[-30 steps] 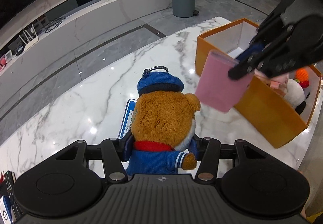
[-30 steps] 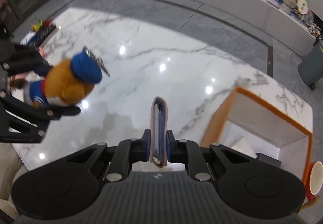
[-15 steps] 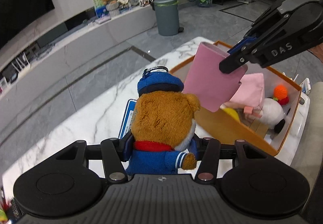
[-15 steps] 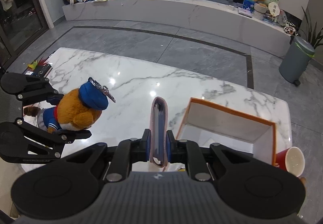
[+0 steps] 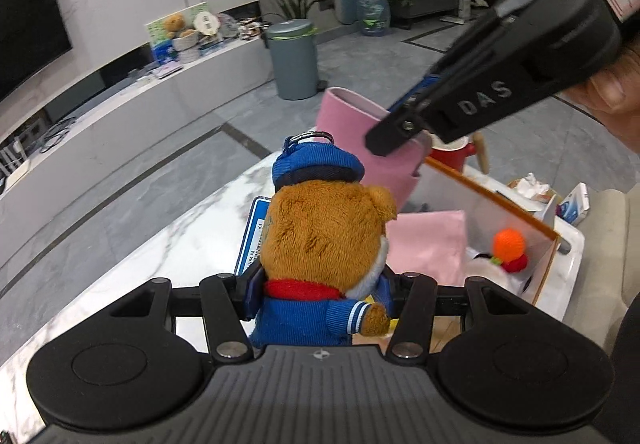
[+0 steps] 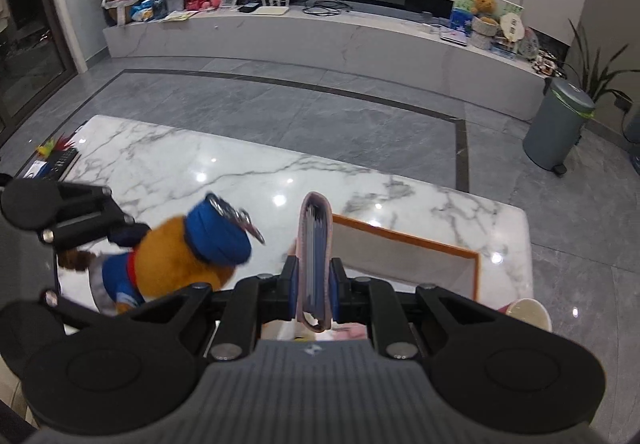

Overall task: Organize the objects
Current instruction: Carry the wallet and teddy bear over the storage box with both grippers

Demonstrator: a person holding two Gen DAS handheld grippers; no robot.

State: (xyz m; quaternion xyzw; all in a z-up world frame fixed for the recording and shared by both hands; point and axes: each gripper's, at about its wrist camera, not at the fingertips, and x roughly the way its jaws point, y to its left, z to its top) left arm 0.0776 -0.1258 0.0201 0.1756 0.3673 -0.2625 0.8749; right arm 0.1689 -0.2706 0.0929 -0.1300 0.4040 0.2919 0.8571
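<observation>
My left gripper (image 5: 320, 296) is shut on a brown plush bear (image 5: 324, 240) in a blue cap and sailor jacket, held upright above the near edge of the orange box (image 5: 516, 215). A blue card (image 5: 250, 236) stands behind the bear. My right gripper (image 6: 314, 280) is shut on a pink wallet (image 6: 314, 256), held on edge over the same orange box (image 6: 404, 240). In the left wrist view the pink wallet (image 5: 360, 135) hangs up and to the right of the bear. Inside the box lie a pink cloth (image 5: 428, 240) and a white plush with an orange pompom (image 5: 508, 248).
The box sits at the right end of a white marble table (image 6: 180, 171). A red cup (image 5: 452, 157) stands beyond the box, with tissues and small packs (image 5: 574, 199) at the table's corner. A remote and small items (image 6: 56, 159) lie at the table's far left. A grey bin (image 6: 558, 123) stands on the floor.
Both grippers have risen and travelled with their loads from above the bare marble to over the orange box. The bear and wallet now hang above the box's contents.
</observation>
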